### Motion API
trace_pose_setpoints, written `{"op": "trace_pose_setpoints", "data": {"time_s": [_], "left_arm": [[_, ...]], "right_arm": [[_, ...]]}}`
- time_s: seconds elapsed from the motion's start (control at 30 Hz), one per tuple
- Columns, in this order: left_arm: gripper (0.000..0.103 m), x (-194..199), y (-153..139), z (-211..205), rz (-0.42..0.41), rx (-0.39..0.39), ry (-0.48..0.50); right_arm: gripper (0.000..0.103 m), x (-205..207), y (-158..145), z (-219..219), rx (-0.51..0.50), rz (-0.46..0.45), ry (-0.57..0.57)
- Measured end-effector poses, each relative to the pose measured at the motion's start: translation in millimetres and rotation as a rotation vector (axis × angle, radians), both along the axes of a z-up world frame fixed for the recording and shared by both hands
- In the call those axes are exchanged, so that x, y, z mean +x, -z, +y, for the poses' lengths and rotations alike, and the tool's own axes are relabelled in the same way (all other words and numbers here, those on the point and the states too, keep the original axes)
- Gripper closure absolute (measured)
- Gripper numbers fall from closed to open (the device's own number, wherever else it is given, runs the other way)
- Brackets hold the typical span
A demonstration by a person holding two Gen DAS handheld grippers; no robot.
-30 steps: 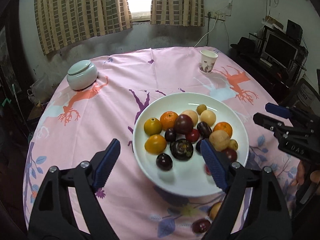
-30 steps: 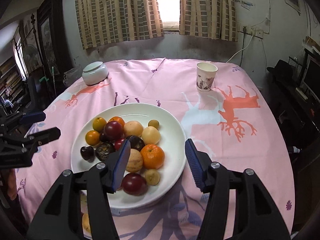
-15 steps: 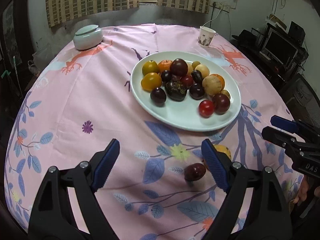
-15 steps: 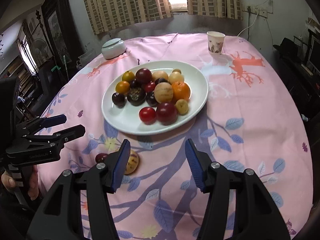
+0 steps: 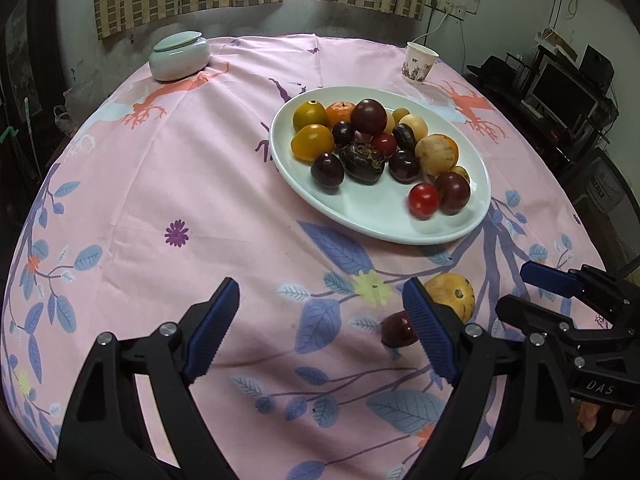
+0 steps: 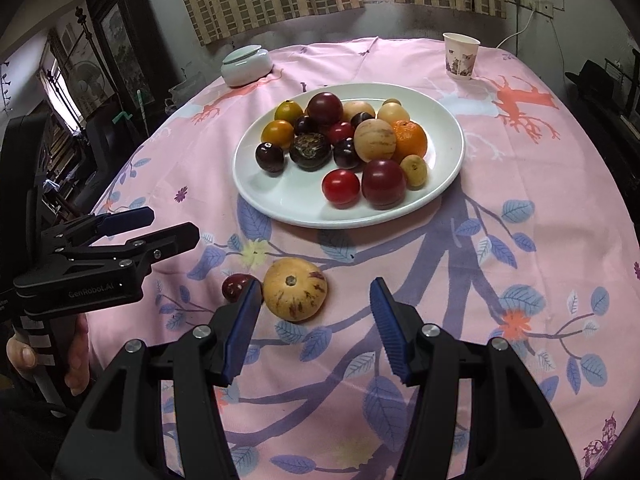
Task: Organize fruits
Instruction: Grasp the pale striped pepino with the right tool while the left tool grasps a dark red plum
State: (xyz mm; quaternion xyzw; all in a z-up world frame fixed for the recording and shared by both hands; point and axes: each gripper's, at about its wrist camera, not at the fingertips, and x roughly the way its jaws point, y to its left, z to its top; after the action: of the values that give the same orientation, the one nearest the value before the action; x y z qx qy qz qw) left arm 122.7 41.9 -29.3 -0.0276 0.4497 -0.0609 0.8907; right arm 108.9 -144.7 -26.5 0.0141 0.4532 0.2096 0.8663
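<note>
Fruits mostly piled on the white plate [image 5: 476, 216] mid-table, left wrist view. Two strays on the pink tablecloth [image 5: 180, 168] nearer the camera: yellowish striped melon [image 5: 452, 294] and dark red plum [image 5: 396, 330], just beside each other. Left gripper [image 5: 320, 328] spread wide, holding nothing.

Right wrist view: same melon [image 6: 295, 289] and plum [image 6: 236, 287] just ahead of right gripper [image 6: 316, 320], also wide open and empty. Paper cup [image 6: 461, 56] and lidded jar [image 6: 246, 66] at the far edge.

my right tongs [image 6: 314, 326] hang wide apart over bare cloth, with the speckled yellow fruit [image 6: 295, 289] just ahead and the dark red fruit [image 6: 239, 287] beside it. the heaped plate [image 6: 448, 168] blocks the bench's middle; my left tongs [image 5: 320, 330] have bare cloth ahead.
</note>
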Motion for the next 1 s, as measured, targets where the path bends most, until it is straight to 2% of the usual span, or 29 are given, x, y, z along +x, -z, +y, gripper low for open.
{"op": "trace_pose_setpoints", "data": {"time_s": [0.4, 0.5, 0.53, 0.57, 0.77, 0.9, 1.0], "left_arm": [[0.017, -3.2, 4.7, 25.6, 0.019, -0.036, -0.045], [0.017, -3.9, 4.2, 26.8, 0.02, -0.039, -0.046], [0.017, -4.0, 4.3, 26.8, 0.02, -0.039, -0.045], [0.017, -4.5, 4.2, 26.2, 0.021, -0.035, -0.042], [0.016, -6.7, 6.6, 10.3, 0.04, 0.0, -0.011], [0.016, -5.5, 11.3, -9.8, 0.061, 0.03, 0.02], [0.016, -4.1, 16.0, -31.1, 0.074, 0.061, 0.058]], "right_arm": [[0.046, 12.6, 38.5, 34.7, -0.108, 0.077, -0.054], [0.046, 19.7, 41.4, 35.8, -0.086, 0.03, -0.055], [0.048, 21.0, 41.7, 36.6, -0.091, 0.008, -0.059], [0.057, 22.5, 41.9, 36.6, -0.075, 0.014, -0.065], [0.057, 12.6, 35.1, 23.2, -0.066, 0.02, -0.053], [0.057, -3.6, 28.1, 1.0, -0.085, -0.005, -0.023], [0.057, -14.0, 31.4, -18.8, -0.086, 0.01, 0.005]]}}
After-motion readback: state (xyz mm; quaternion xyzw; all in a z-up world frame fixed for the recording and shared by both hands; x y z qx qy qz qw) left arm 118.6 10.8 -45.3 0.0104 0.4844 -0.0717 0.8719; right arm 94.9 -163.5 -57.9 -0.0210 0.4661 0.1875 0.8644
